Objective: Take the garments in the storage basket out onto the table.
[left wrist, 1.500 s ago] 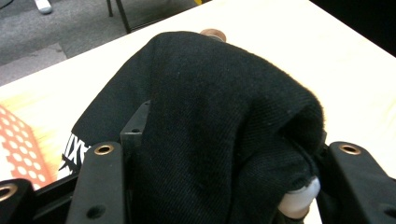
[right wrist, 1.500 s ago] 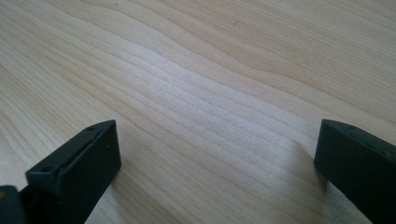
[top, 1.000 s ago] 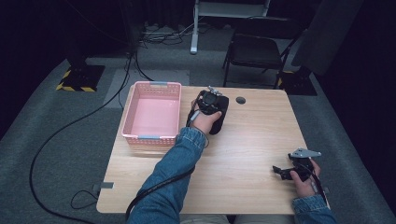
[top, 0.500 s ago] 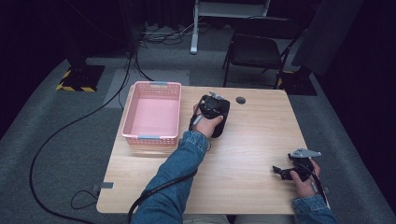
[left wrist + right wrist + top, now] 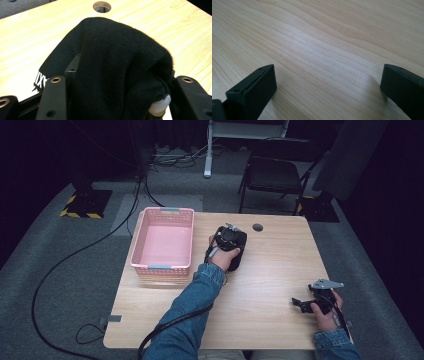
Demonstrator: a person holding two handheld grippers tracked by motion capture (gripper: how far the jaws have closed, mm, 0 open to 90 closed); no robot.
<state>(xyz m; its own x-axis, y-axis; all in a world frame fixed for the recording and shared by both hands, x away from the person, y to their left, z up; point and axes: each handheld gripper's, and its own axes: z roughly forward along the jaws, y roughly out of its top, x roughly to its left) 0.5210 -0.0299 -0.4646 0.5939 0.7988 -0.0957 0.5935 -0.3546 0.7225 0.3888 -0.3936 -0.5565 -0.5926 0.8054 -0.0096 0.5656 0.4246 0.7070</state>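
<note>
Cloth (image 5: 239,251), black, lies on the table (image 5: 270,285) in the high view, just right of the pink basket (image 5: 163,245) and at about seven o'clock from the round hole (image 5: 257,227). The left gripper (image 5: 229,239) sits on top of it, hand around the body, denim sleeve (image 5: 190,310) running down to six o'clock. Well apart, toward four o'clock near the table's right edge, the right gripper (image 5: 303,302) rests low over bare wood, jaws pointing to nine o'clock.

In the left gripper view, the cloth (image 5: 120,65) is bunched up between the two black jaws, which are clamped on it; the fabric humps toward twelve o'clock, where the hole (image 5: 101,5) lies. White lettering shows on the cloth's edge at eight o'clock.

In the right gripper view, the jaws stand wide apart with bare table (image 5: 324,50) between them.
</note>
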